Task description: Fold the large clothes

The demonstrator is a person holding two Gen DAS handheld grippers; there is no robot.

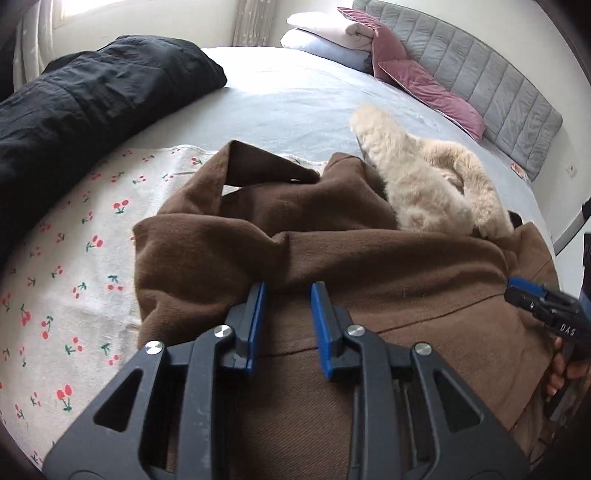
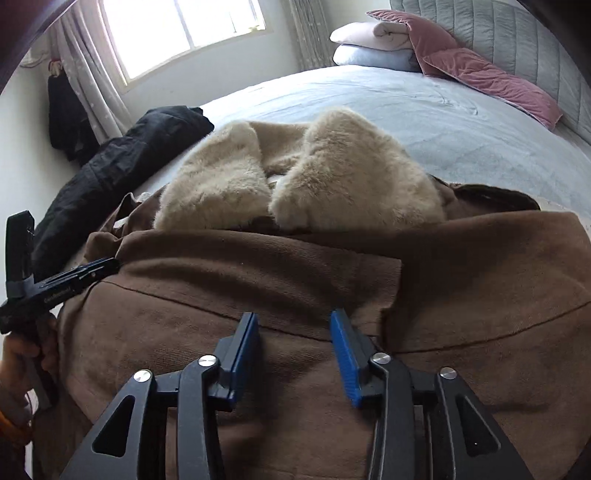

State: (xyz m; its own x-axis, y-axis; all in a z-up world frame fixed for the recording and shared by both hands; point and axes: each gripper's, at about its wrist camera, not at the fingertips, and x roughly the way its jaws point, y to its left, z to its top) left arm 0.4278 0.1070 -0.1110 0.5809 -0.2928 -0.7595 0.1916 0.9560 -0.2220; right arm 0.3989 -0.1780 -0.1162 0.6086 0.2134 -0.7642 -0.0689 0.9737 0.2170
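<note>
Bed (image 1: 295, 96) bears one brown coat (image 1: 369, 302) (two claws gaping).

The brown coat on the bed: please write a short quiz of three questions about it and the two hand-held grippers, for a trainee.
1. True or false: the left hand-held gripper is shut on the brown coat.
2. Multiple choice: what lies on the bed beside the coat, toward the window?
A. a black garment
B. a red towel
C. a blue bag
3. Fill in: the coat's collar is made of cream ____.

Key
1. False: both the left and the right hand-held gripper are open above the cloth, holding nothing.
2. A
3. fur
</note>
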